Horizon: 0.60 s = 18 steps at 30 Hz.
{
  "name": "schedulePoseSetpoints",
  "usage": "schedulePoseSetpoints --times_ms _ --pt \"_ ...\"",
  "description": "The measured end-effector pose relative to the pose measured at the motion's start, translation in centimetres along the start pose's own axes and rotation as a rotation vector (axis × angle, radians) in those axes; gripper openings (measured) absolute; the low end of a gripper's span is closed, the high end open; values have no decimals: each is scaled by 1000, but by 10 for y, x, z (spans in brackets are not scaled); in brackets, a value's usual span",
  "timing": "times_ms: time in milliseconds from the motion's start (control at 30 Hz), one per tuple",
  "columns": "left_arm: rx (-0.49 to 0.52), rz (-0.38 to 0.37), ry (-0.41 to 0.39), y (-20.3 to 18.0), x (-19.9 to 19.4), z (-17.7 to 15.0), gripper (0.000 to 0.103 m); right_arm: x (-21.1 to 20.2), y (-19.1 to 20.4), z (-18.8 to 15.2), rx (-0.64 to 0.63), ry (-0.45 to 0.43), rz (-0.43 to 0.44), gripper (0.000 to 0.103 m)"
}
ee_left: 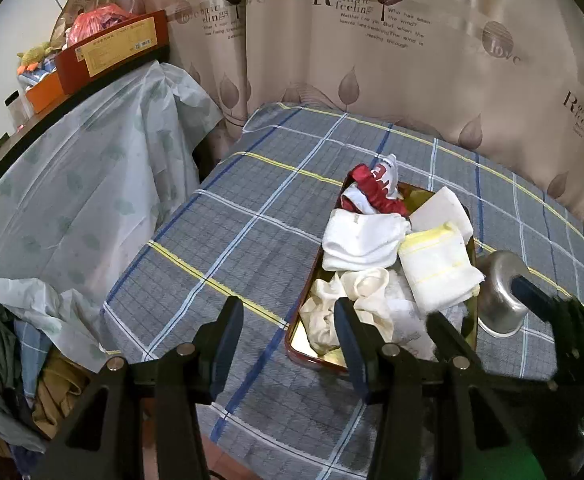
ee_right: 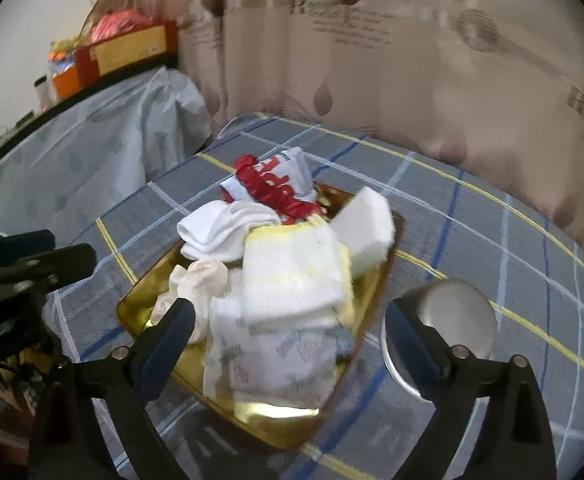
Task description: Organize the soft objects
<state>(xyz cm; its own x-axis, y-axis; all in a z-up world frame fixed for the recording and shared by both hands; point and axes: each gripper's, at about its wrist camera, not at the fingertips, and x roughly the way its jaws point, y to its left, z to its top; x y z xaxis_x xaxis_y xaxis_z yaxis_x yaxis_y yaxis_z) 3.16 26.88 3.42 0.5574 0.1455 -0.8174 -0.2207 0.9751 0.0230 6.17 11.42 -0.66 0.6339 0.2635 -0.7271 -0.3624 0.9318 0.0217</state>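
A gold tray point(ee_left: 316, 345) point(ee_right: 144, 308) lies on the plaid sheet and is heaped with soft things. They are a red-and-white cloth point(ee_left: 375, 188) point(ee_right: 272, 188), white socks point(ee_left: 359, 240) point(ee_right: 220, 232), a yellow-trimmed towel point(ee_left: 439, 272) point(ee_right: 292, 276), a white foam block point(ee_left: 443, 208) point(ee_right: 367, 228), a cream scrunchie point(ee_left: 355, 300) point(ee_right: 200, 280) and a printed tissue pack point(ee_right: 268, 360). My right gripper point(ee_right: 290, 312) hangs open and wide above the towel and the pack, with its pads off them. My left gripper point(ee_left: 288, 320) is open and empty at the tray's near left corner.
An upturned metal cup point(ee_left: 499, 292) point(ee_right: 459, 312) stands just right of the tray, beside my right finger. A leaf-print curtain point(ee_left: 371, 60) closes off the back. Plastic-draped furniture point(ee_left: 72, 180) rises on the left, with boxes point(ee_left: 112, 48) on top. Clothes point(ee_left: 52, 392) are piled at the lower left.
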Motion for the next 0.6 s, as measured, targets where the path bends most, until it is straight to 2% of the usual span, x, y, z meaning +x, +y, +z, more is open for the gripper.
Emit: schedulePoseSetpoints --times_ms 267,600 --pt "18 -7 11 -9 0 -4 48 -27 -17 -28 127 -20 -54 100" --pt "29 -6 12 -15 0 -7 48 -25 -10 -34 112 12 -40 101"
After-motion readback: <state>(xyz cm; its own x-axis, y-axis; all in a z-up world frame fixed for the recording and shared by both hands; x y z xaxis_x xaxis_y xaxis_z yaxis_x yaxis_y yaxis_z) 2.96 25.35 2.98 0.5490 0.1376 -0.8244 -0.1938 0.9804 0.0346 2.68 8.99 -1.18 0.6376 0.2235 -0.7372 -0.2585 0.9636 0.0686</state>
